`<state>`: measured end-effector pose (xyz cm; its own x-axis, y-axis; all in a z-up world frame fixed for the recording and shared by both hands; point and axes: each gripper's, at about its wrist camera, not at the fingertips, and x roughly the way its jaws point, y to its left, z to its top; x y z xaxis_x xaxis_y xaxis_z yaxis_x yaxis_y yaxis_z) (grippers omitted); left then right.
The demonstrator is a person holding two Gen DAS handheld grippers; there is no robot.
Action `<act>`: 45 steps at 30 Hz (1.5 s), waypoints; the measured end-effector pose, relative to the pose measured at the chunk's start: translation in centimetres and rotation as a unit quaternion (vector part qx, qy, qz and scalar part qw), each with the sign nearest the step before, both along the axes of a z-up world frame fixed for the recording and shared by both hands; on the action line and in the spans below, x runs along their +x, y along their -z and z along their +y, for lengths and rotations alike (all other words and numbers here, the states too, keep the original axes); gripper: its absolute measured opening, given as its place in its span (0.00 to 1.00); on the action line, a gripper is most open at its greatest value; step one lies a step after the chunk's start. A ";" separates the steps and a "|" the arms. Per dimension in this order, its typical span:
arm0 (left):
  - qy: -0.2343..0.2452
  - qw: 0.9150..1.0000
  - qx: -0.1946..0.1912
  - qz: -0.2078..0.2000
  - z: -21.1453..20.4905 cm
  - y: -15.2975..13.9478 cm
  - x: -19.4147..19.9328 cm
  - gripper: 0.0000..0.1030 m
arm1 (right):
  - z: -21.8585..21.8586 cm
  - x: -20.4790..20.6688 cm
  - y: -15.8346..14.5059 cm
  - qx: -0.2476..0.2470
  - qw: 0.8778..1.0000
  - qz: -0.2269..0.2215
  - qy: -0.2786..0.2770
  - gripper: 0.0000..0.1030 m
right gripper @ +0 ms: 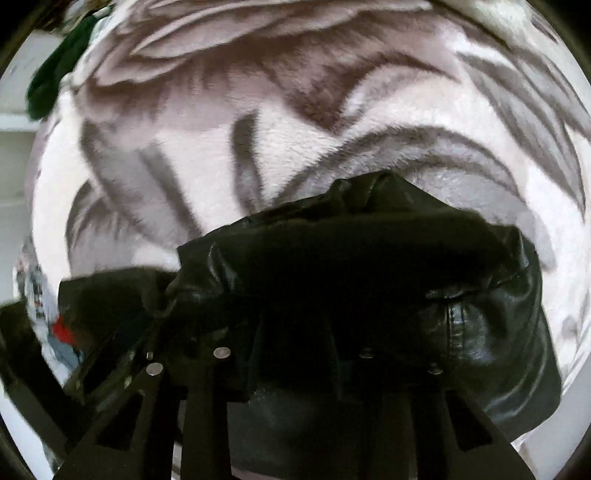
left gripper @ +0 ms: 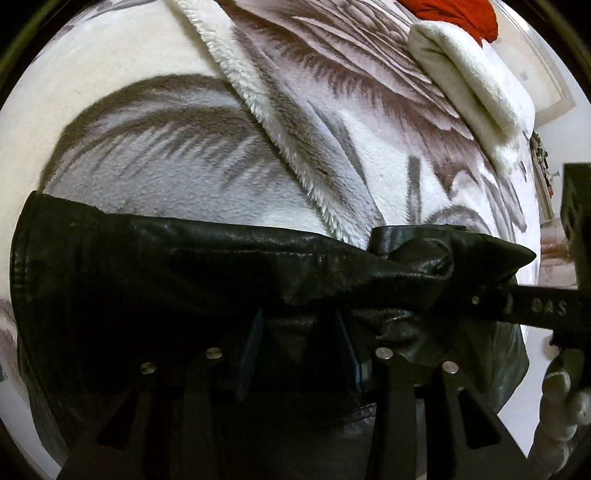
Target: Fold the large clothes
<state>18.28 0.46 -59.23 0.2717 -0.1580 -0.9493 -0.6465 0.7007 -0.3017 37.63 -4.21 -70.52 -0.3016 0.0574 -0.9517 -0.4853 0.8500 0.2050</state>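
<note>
Lying between both tools' parted fingers (neither pinching): black leather jacket (left gripper: 184, 266), on blanket (left gripper: 177, 162).

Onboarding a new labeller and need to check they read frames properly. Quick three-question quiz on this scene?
1. The black leather jacket lies on: A) bare wood, B) a feather-print fleece blanket, C) a tiled floor.
2. True or false: a red item shows just beyond the folded white cloth.
3. Fill in: the left gripper has pads coloured ____.
Key: 1 B; 2 true; 3 blue.
</note>
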 end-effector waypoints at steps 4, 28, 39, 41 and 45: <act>0.006 1.000 0.002 0.004 0.0 0.3 0.4 0.35 | 0.3 0.4 0.8 -0.004 1.000 0.008 0.010 0.32; 0.067 0.996 -0.057 -0.024 -5.8 -0.9 1.9 0.43 | -30.4 -4.9 4.8 0.303 0.843 0.090 0.436 0.75; 0.069 0.995 -0.064 -0.033 -5.2 -0.3 2.1 0.44 | -27.4 -4.0 4.4 0.377 0.795 0.093 0.467 0.39; 0.064 0.995 -0.069 -0.034 -5.0 -0.2 1.9 0.44 | -26.1 -3.3 2.8 0.383 0.813 0.064 0.433 0.39; 0.076 0.994 -0.064 -0.035 -5.1 -0.4 1.8 0.44 | -24.0 -1.8 5.4 0.332 0.846 0.073 0.411 0.51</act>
<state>20.04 -4.68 -58.83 0.2995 -0.3209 -0.8985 -0.5111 0.7412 -0.4351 35.81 -28.24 -75.95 -0.0110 0.8121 -0.5834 0.2846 0.5618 0.7768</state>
